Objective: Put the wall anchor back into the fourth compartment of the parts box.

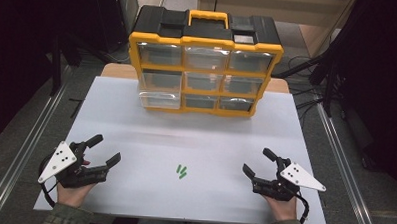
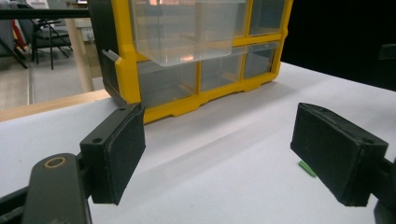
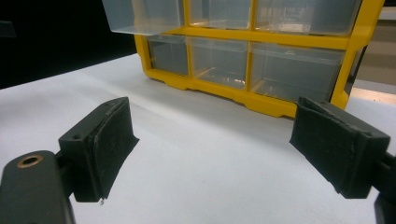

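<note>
On the white table (image 1: 135, 135), near its front edge and about midway between the two hands, a few small green pieces (image 1: 182, 171) are seen lying close together — their exact number cannot be told. The left gripper (image 1: 104, 148) is held low at the front left of the table with its jaws spread wide and nothing between them; in the left gripper view one green piece (image 2: 307, 168) is seen just beside the far-side jaw, on the table and apart from it. The right gripper (image 1: 257, 161) is held at the front right, also with its jaws wide apart and empty. Both grippers are well apart from the green pieces.

At the back of the table a yellow and black organizer box (image 1: 205, 62) is placed upright, with clear drawers in three rows. One drawer (image 1: 159, 98) — at the bottom left in the high view — is pulled out a little from the frame, and in both gripper views it is seen standing out from the others.
</note>
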Demonstrator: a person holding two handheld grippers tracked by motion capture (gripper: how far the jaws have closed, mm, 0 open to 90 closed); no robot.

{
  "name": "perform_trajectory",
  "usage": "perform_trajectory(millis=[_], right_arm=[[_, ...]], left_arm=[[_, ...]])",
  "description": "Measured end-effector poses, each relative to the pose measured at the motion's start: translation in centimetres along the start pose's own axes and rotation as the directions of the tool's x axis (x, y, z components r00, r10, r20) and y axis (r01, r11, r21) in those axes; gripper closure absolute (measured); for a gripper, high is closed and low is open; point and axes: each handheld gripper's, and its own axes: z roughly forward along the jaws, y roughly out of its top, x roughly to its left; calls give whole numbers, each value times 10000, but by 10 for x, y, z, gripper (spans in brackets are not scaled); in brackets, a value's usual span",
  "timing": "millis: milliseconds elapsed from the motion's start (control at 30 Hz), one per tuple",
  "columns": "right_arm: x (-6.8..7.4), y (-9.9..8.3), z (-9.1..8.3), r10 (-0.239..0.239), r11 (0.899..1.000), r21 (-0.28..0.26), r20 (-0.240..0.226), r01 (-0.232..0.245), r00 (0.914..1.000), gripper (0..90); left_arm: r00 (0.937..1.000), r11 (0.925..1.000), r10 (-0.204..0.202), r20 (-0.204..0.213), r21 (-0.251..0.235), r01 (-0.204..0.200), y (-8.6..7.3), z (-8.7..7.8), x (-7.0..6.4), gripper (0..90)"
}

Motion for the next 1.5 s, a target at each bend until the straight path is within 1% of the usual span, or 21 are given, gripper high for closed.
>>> perform_trajectory(millis=[367,433,467,533,600,667,733,800,867,900,933,967,1000,1067,1133,1200,1267,1333,1400,1500], right_arm=[[0,0,1,5,10000,3,-40,-5,10000,136],[0,0,1,-2,10000,-2,-42,2,10000,136],[0,0,0,-12,10000,-7,-52,11,10000,136],[0,0,0,-26,10000,-14,-63,26,10000,137],[0,0,0,-23,10000,-11,-58,23,10000,136],[-1,1,0,-10,10000,-27,-60,10,10000,136],[-1,1,-1,-12,10000,-60,-57,12,10000,136],[-1,1,-1,-42,10000,-80,-61,41,10000,136],[-1,1,-1,-28,10000,-81,-70,28,10000,136],[-1,1,-1,-41,10000,-74,-75,41,10000,136],[-1,1,-1,-52,10000,-60,-76,52,10000,136],[-1,1,-1,-50,10000,-32,-85,50,10000,136],[-1,1,-1,-44,10000,28,-101,44,9999,136],[0,0,0,-67,10000,43,-149,67,9999,136],[0,1,0,-68,10000,44,-190,68,9998,136],[1,1,0,-84,9999,55,-221,85,9997,136],[1,1,0,-65,10000,31,-227,66,9997,136],[1,1,0,-89,10000,27,-226,89,9997,136],[1,1,0,-147,9999,65,-250,149,9996,136],[2,1,0,-167,9998,96,-318,171,9994,135]], left_arm=[[9999,9999,49,106,143,-51,0,1,0,173],[9998,9994,164,108,296,-168,1,1,-1,173],[9994,9984,332,75,458,-335,3,1,-1,173],[9978,9943,596,274,873,-618,7,2,-2,174],[9953,9864,878,397,1358,-925,13,2,-3,175],[9925,9763,1037,650,1836,-1141,18,3,-4,175],[9908,9674,1065,837,2216,-1227,20,4,-4,175],[9877,9523,1137,1072,2716,-1391,22,5,-4,174],[9846,9401,1099,1363,3075,-1475,23,6,-4,174],[9841,9331,1050,1433,3280,-1473,24,7,-4,174],[9840,9284,973,1491,3427,-1437,25,8,-5,174],[9836,9224,992,1507,3569,-1477,25,9,-6,174],[9827,9147,967,1582,3751,-1504,26,11,-7,174],[9782,8914,1026,1807,4197,-1710,28,15,-8,174],[9727,8560,1185,1996,4759,-2019,30,20,-11,174],[9663,8167,1371,2177,5272,-2346,34,25,-13,174],[9601,7784,1533,2337,5700,-2630,38,30,-16,174],[9522,7413,1702,2538,6036,-2934,42,35,-18,173],[9474,7082,1851,2611,6330,-3128,44,40,-19,173],[9403,6672,1989,2761,6646,-3362,44,47,-21,173]])
